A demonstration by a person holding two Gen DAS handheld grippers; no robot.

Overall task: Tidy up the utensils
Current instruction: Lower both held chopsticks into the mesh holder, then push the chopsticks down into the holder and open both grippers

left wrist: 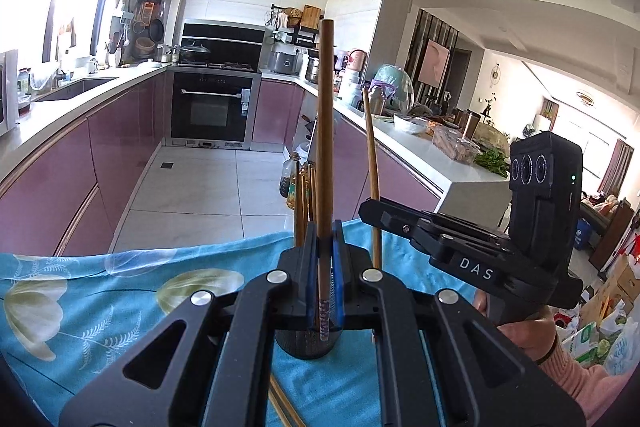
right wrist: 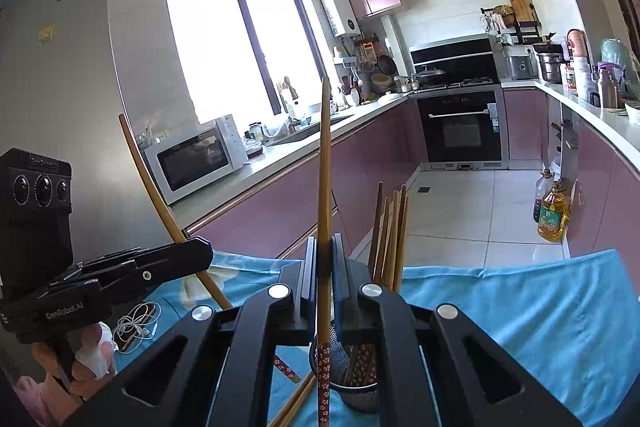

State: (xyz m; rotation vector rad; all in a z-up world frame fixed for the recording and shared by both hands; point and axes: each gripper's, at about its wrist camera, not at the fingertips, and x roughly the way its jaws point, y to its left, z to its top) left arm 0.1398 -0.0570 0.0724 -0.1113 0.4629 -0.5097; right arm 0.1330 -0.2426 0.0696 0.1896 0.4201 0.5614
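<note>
Chopsticks are held one in each gripper, both close to upright with the plain wooden end up and the patterned end down. The left gripper (left wrist: 325,247) has its fingers (left wrist: 310,259) closed on a chopstick (left wrist: 326,147) whose long axis runs straight up; its purple-patterned tip hangs just above the dark holder (left wrist: 306,345) on the blue floral cloth (left wrist: 120,291) covering the surface. The right gripper (right wrist: 325,259) has its fingers closed on a second chopstick (right wrist: 325,167), also near vertical, its red-flowered end pointing down beside the rim of the mesh holder (right wrist: 356,393). More chopsticks (right wrist: 390,235) stand in that holder, leaning slightly, patterned ends down. Others lie flat on the cloth in front of the holder (right wrist: 294,405). In the right wrist view the left gripper's chopstick (right wrist: 160,195) slants up to the left. White earphones (right wrist: 136,321) lie on the cloth near the left hand (right wrist: 84,359). Readable writing: "DAS" on the right gripper's body (left wrist: 476,269), "GenRobot.AI" on the left gripper's body (right wrist: 64,315)
</note>
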